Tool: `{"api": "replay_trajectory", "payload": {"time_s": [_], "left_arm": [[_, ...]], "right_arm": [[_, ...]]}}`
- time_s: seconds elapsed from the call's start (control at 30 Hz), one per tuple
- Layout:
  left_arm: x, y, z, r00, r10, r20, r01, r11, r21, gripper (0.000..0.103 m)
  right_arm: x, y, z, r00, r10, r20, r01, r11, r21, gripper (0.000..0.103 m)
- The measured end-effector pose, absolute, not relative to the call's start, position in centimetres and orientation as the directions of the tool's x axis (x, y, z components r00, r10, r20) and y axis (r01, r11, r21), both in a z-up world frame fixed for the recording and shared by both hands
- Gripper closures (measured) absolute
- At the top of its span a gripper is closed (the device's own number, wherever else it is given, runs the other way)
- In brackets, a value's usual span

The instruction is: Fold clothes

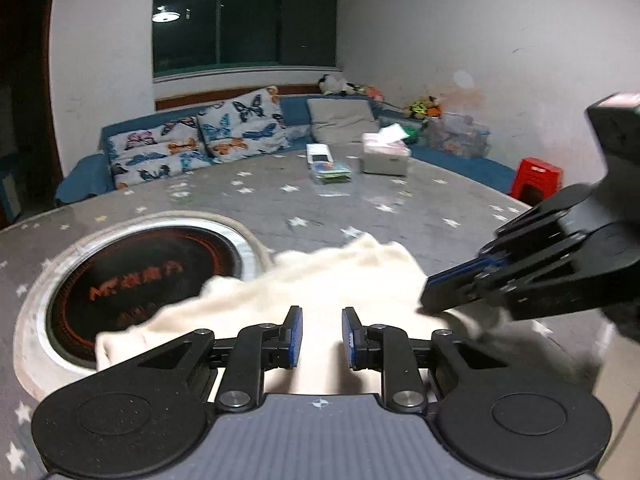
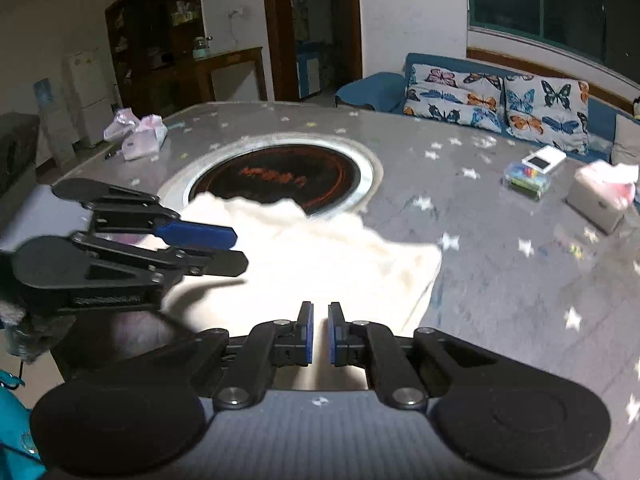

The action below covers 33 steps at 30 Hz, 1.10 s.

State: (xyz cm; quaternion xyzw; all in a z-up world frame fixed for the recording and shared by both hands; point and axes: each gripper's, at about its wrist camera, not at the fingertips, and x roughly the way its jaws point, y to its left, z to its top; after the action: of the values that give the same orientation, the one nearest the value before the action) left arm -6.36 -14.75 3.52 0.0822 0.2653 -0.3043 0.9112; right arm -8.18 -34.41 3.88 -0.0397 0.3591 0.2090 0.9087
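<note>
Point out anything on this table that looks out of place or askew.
The cream garment lies bunched, its far edge draped over the rim of the round built-in hotplate in the tabletop. Cloth on a cooker looks odd, though I cannot tell whether it is on. Nothing looks spilled or damaged.

Before you the cloth (image 1: 320, 280) lies on the surface (image 1: 400, 208), its far edge over the round cooktop (image 1: 152, 272). Your left gripper (image 1: 320, 336) and right gripper (image 2: 319, 334) hang over its near side. Behind sit a tissue box (image 1: 386, 156) and the sofa (image 1: 192, 140).
</note>
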Motion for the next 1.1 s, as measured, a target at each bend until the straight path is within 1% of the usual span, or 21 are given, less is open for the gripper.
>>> {"api": "replay_trajectory", "payload": {"time_s": [0.07,0.13,0.33,0.47,0.63,0.77,0.97,1.0,1.03,1.07,1.1], "left_arm": [[-6.6,-14.5,3.2,0.674,-0.506,-0.539,0.59,0.807,-0.02,0.079],[-6.8,-14.3,3.0,0.673,-0.5,-0.545,0.582,0.813,-0.027,0.079],[-7.4,-13.5,2.2,0.671,-0.484,-0.561,0.556,0.83,-0.051,0.078],[-7.4,-12.6,1.6,0.677,-0.469,-0.568,0.522,0.849,-0.078,0.076],[-8.0,-10.6,1.9,0.696,-0.45,-0.56,0.48,0.871,-0.102,0.073],[-8.3,-8.4,1.6,0.708,-0.45,-0.544,0.456,0.88,-0.134,0.073],[-8.4,-7.0,1.9,0.723,-0.436,-0.535,0.429,0.891,-0.147,0.074],[-8.3,-6.9,1.9,0.725,-0.43,-0.538,0.422,0.895,-0.147,0.073],[-8.2,-6.7,1.6,0.729,-0.417,-0.544,0.409,0.901,-0.143,0.069],[-8.1,-6.6,1.4,0.731,-0.405,-0.548,0.397,0.907,-0.141,0.067],[-8.2,-6.3,1.3,0.731,-0.412,-0.543,0.397,0.905,-0.152,0.067]], "right_arm": [[-8.4,-34.7,2.6,0.655,0.343,-0.674,-0.372,0.922,0.108,0.097],[-8.8,-35.0,1.6,0.676,0.344,-0.652,-0.35,0.928,0.128,0.097],[-9.2,-35.4,2.7,0.695,0.34,-0.634,-0.332,0.933,0.137,0.096],[-9.1,-35.4,1.7,0.682,0.327,-0.654,-0.332,0.936,0.121,0.097],[-8.8,-35.4,1.8,0.674,0.328,-0.662,-0.337,0.934,0.119,0.097],[-8.8,-35.3,1.8,0.672,0.325,-0.666,-0.34,0.934,0.112,0.097],[-8.8,-35.3,1.8,0.67,0.324,-0.668,-0.342,0.933,0.11,0.096],[-8.8,-35.3,1.8,0.67,0.325,-0.668,-0.341,0.933,0.111,0.096],[-8.8,-35.3,1.8,0.67,0.325,-0.667,-0.341,0.933,0.111,0.096],[-8.8,-35.3,1.8,0.671,0.324,-0.667,-0.342,0.933,0.11,0.096],[-8.8,-35.2,1.8,0.671,0.323,-0.667,-0.342,0.933,0.108,0.096]]}}
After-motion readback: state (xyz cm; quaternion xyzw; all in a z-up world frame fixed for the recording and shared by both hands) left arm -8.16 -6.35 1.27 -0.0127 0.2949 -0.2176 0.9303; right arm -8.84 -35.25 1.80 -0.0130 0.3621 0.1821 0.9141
